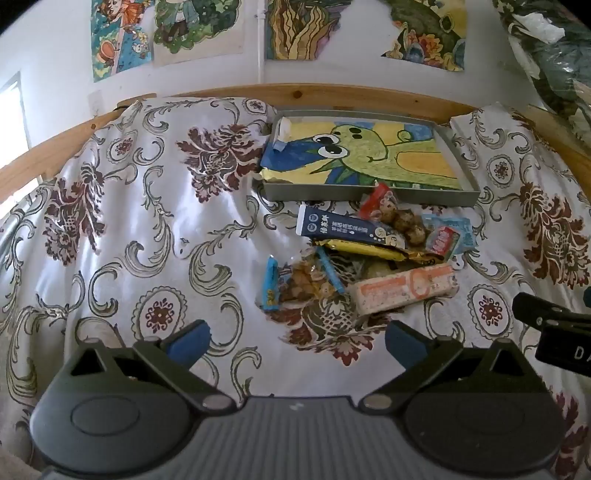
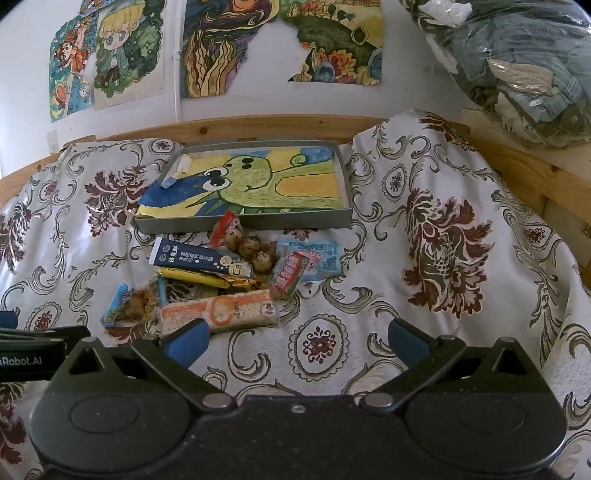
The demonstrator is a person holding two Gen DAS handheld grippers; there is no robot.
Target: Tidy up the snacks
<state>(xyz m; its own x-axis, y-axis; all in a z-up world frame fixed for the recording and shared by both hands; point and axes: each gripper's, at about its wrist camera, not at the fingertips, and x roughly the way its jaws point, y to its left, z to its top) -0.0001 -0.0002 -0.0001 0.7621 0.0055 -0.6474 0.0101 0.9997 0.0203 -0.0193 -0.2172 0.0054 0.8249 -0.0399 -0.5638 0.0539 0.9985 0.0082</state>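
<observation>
Left wrist view: my left hand-held gripper [image 1: 295,341] gapes empty below the snack pile [image 1: 369,251]; my right hand-held gripper [image 2: 297,341] likewise, tray [image 2: 243,223] above centre.

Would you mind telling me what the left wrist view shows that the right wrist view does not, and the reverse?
Only the left wrist view shows a bright window at its left edge, plus the left gripper itself, open over bare cloth. Only the right wrist view shows the full bag of folded clothes at upper right and the right gripper, also open. Both share the grey tray with its drawing, the snack pile in front of it, the floral cloth and the wall drawings.
</observation>
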